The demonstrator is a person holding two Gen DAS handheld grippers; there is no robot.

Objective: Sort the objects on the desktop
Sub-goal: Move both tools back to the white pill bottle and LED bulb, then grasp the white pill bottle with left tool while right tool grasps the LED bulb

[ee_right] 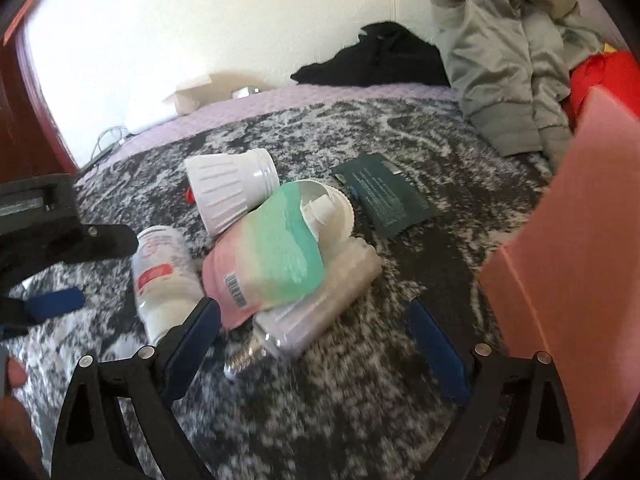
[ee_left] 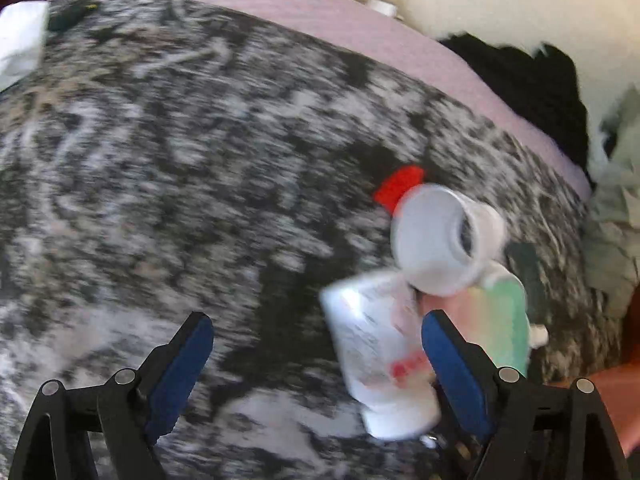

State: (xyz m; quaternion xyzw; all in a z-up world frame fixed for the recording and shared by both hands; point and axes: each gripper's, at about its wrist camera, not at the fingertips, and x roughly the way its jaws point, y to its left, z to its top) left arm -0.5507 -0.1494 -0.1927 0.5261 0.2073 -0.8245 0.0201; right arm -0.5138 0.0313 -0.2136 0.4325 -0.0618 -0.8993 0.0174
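Both grippers over a bed covered by a black-and-white mottled blanket (ee_right: 360,380). Left gripper (ee_left: 316,344): fingers spread wide, nothing pressed; white bottle with red label (ee_left: 380,356) lies just inside its right finger. Right gripper (ee_right: 316,332): fingers wide apart, gripping nothing. Pile at centre of right view: pink-green pouch (ee_right: 272,264) atop a clear bottle (ee_right: 320,308); white ribbed jar (ee_right: 228,192) on its side at 11 o'clock; dark green sachet (ee_right: 384,200) at 1 o'clock, apart. Pink box (ee_right: 572,280) at 3 o'clock.
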